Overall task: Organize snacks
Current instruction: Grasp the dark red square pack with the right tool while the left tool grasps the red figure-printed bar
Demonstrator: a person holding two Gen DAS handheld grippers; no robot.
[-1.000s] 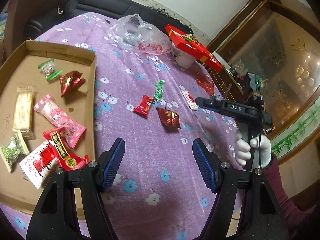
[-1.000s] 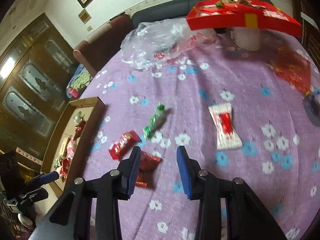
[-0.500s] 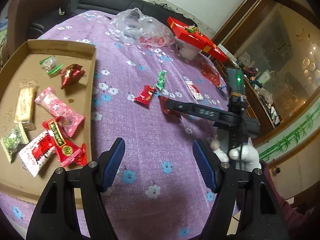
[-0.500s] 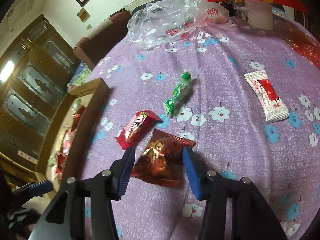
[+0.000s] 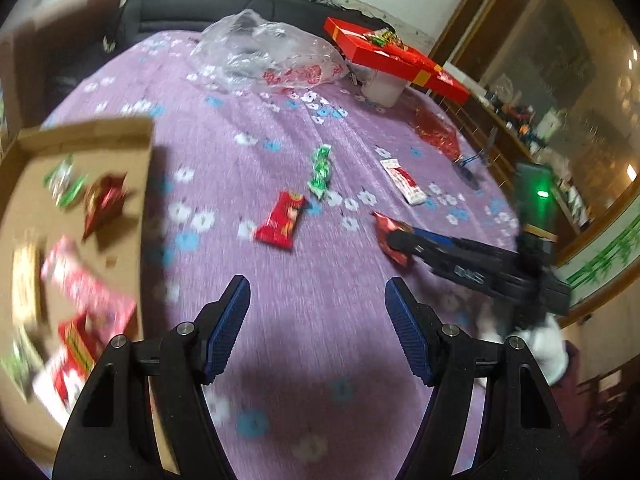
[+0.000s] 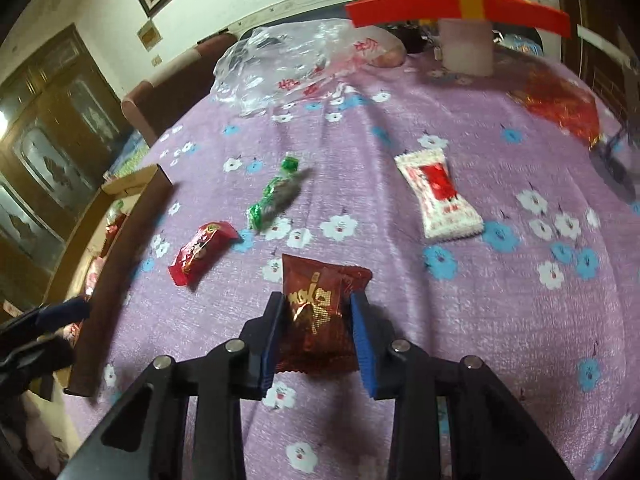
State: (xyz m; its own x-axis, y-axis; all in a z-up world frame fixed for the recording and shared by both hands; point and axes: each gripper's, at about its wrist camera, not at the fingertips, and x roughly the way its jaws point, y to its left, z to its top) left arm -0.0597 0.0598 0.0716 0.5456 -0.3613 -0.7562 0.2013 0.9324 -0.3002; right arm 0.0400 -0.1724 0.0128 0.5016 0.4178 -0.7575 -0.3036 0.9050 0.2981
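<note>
My right gripper (image 6: 318, 300) is low on the purple flowered cloth, and its jaws are closing on a dark red snack packet (image 6: 320, 276), which crumples between the blue pads. From the left wrist view the same gripper (image 5: 394, 240) grips that packet (image 5: 385, 225) at its tip. My left gripper (image 5: 315, 284) hovers open over bare cloth, holding nothing. A cardboard tray (image 5: 80, 136) with several snacks lies to its left. Loose on the cloth are a red packet (image 6: 200, 252), a green candy (image 6: 272, 196) and a white-and-red packet (image 6: 440, 196).
A crumpled clear plastic bag (image 5: 272, 56) lies at the far side. A red box (image 5: 392, 60) rests on a white cup, with a red foil bag (image 5: 438, 136) near the right table edge. A white-gloved hand (image 5: 552, 352) holds the right gripper. A dark sofa stands behind the table.
The right gripper sank onto the dark red packet, widened its jaws around it, then pinched it. The left gripper swung right, away from the tray, still open.
</note>
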